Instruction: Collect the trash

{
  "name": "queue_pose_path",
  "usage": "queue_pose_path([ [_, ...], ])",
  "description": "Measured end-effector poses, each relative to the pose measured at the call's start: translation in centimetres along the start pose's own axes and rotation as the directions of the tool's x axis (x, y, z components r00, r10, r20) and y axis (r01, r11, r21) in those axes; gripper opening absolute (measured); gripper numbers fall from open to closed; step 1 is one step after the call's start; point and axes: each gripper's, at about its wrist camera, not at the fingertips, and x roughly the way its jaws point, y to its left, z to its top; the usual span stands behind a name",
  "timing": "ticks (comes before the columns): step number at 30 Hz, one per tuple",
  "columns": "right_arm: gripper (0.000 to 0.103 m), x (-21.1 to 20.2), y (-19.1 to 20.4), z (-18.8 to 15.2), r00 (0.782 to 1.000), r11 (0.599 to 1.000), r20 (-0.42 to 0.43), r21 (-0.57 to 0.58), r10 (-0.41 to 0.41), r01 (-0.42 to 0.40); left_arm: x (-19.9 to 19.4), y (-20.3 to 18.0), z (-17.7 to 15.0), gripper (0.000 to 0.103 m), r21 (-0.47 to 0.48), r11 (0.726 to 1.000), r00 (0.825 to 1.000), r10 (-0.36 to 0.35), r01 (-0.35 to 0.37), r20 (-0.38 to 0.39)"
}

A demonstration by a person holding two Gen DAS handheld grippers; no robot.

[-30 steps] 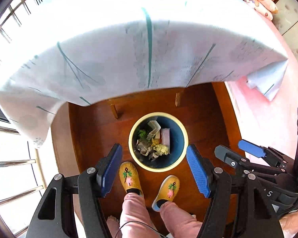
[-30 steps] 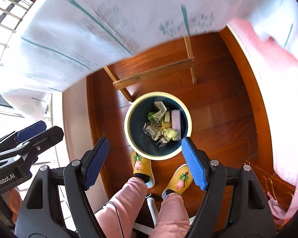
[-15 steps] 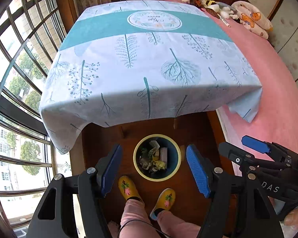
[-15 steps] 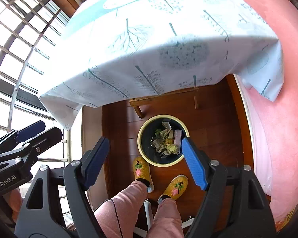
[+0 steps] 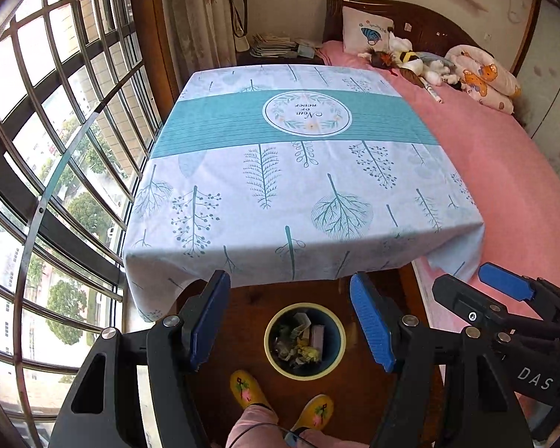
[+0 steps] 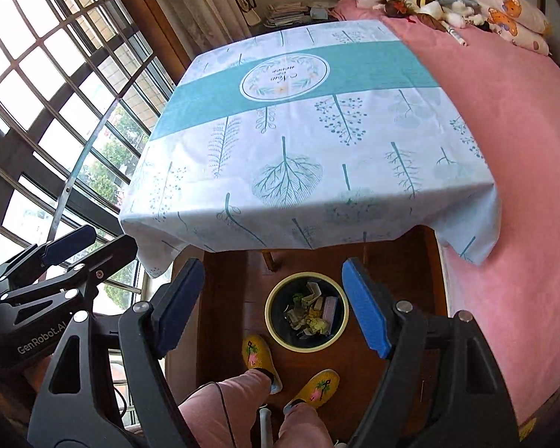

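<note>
You have lifted both hand-held grippers, left point(image 5: 289, 323) and right point(image 6: 272, 306), open and empty. The wastebasket point(image 5: 304, 340) at 6 o'clock is full; the bench point(image 5: 298, 186) is bare, so collection looks finished.

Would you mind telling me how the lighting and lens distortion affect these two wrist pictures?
Left wrist view: the gridded window is nearly blown out and its bars bow with the fisheye; the leaf-print white and teal tablecloth is evenly lit and sharp. Right wrist view: the same bright window glare on the left, while the round yellow-rimmed dark bin of scraps sits in the table's shadow, still legible.
</note>
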Motion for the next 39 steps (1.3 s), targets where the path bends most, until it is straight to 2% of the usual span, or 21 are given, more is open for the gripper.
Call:
queue_pose_path([
  [5, 0.074, -1.7, 0.9, 0.1, 0.999, 1.0, 0.036, -0.004, -0.016, 0.016, -0.3, 0.2, 0.0, 0.068, -0.037, 0.999, 1.0, 0.001, 0.0, 0.006],
  [12, 0.074, -1.8, 0.6, 0.0, 0.998, 0.999, 0.055, -0.009, -0.039, 0.039, 0.2, -0.3, 0.1, 0.068, -0.033, 0.999, 1.0, 0.004, -0.004, 0.008],
  [39, 0.074, -0.5, 0.6, 0.5, 0.997, 0.998, 0.052, -0.026, -0.062, 0.063, 2.1, -0.7, 0.4, 0.068, -0.025, 0.999, 0.999, 0.036, -0.036, -0.006],
])
